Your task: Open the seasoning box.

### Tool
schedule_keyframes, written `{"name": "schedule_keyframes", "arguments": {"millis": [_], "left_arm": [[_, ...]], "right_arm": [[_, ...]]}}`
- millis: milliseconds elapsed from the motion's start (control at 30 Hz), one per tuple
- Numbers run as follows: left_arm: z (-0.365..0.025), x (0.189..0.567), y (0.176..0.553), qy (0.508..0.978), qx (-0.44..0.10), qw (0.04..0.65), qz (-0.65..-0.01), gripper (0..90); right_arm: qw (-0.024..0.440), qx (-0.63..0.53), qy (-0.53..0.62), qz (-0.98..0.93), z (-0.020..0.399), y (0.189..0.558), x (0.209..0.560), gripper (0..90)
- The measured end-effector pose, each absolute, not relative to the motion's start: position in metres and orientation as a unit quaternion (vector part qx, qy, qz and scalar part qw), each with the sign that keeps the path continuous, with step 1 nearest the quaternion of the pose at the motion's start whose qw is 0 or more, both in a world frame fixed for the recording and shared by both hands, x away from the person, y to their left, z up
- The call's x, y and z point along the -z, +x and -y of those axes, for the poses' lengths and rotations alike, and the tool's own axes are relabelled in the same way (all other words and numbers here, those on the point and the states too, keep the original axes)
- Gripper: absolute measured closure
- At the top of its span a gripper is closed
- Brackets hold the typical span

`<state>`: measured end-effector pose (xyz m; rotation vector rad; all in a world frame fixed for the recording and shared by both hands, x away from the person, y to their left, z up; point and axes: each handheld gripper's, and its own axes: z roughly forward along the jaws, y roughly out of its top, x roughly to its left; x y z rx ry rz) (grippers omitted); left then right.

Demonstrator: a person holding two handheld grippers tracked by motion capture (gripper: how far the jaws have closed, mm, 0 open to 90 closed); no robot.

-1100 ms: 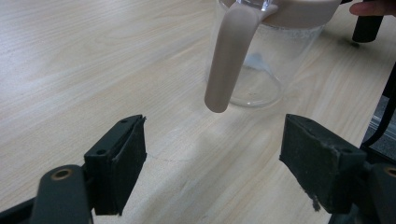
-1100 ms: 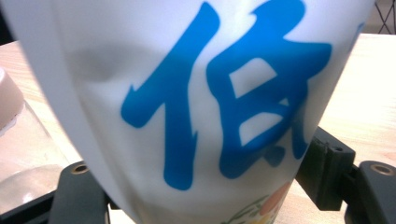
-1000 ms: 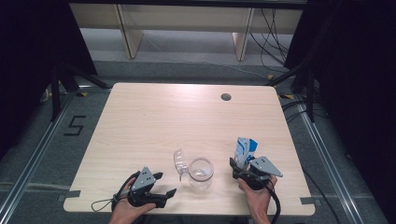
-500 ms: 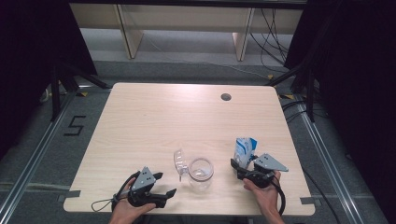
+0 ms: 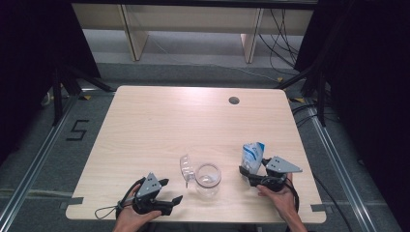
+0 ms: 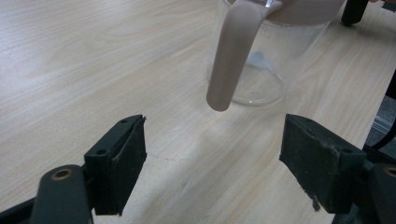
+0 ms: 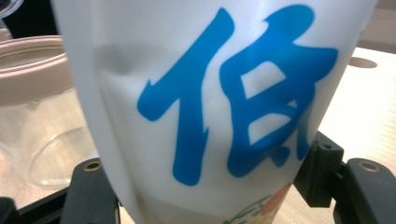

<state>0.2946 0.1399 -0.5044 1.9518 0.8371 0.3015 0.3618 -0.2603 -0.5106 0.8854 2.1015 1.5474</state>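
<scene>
One wooden table [image 5: 159, 130] carries one clear glass jar [image 5: 208, 179], one clear lid [image 5: 186, 167] standing open beside its mouth, and one white pouch [image 5: 252, 155] with blue lettering. Two handheld grippers, left gripper [image 5: 170, 190] and right gripper [image 5: 245, 174], are over it.

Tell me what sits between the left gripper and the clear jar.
Nothing: in the left gripper view, only bare table separates the open left gripper from the clear jar.
</scene>
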Motion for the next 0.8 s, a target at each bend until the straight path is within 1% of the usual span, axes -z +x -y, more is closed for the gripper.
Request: {"name": "schedule_keyframes", "arguments": {"millis": [200, 233, 300, 333, 433, 533, 600, 667, 700, 733, 800], "left_arm": [[-0.14, 0.504, 0.294, 0.799, -0.124, 0.477, -0.344, 21.9], [-0.141, 0.504, 0.294, 0.802, -0.124, 0.476, -0.339, 21.9], [-0.141, 0.504, 0.295, 0.804, -0.125, 0.474, -0.337, 21.9], [-0.141, 0.504, 0.295, 0.803, -0.125, 0.475, -0.338, 21.9], [-0.141, 0.504, 0.294, 0.802, -0.124, 0.476, -0.339, 21.9], [-0.141, 0.504, 0.295, 0.804, -0.126, 0.474, -0.338, 21.9], [-0.14, 0.504, 0.293, 0.799, -0.121, 0.476, -0.347, 21.9], [-0.141, 0.503, 0.294, 0.803, -0.124, 0.473, -0.341, 21.9], [-0.141, 0.503, 0.294, 0.803, -0.125, 0.473, -0.339, 21.9], [-0.14, 0.504, 0.293, 0.8, -0.121, 0.475, -0.345, 21.9], [-0.14, 0.504, 0.293, 0.799, -0.12, 0.477, -0.348, 21.9]], "right_arm": [[0.193, -0.551, 0.315, -0.748, 0.26, 0.362, 0.511, 33.5], [0.198, -0.549, 0.317, -0.748, 0.26, 0.362, 0.511, 32.2], [0.204, -0.542, 0.333, -0.744, 0.257, 0.358, 0.511, 24.8], [0.213, -0.532, 0.344, -0.744, 0.255, 0.355, 0.51, 23.0], [0.25, -0.515, 0.344, -0.744, 0.253, 0.352, 0.509, 22.7], [0.263, -0.504, 0.385, -0.727, 0.25, 0.345, 0.508, 19.8], [0.268, -0.515, 0.372, -0.724, 0.247, 0.345, 0.508, 20.4], [0.288, -0.503, 0.367, -0.728, 0.246, 0.343, 0.506, 20.2], [0.285, -0.5, 0.387, -0.72, 0.243, 0.338, 0.505, 20.2], [0.297, -0.499, 0.377, -0.721, 0.244, 0.34, 0.505, 20.0], [0.303, -0.499, 0.39, -0.712, 0.243, 0.337, 0.504, 19.6]]}}
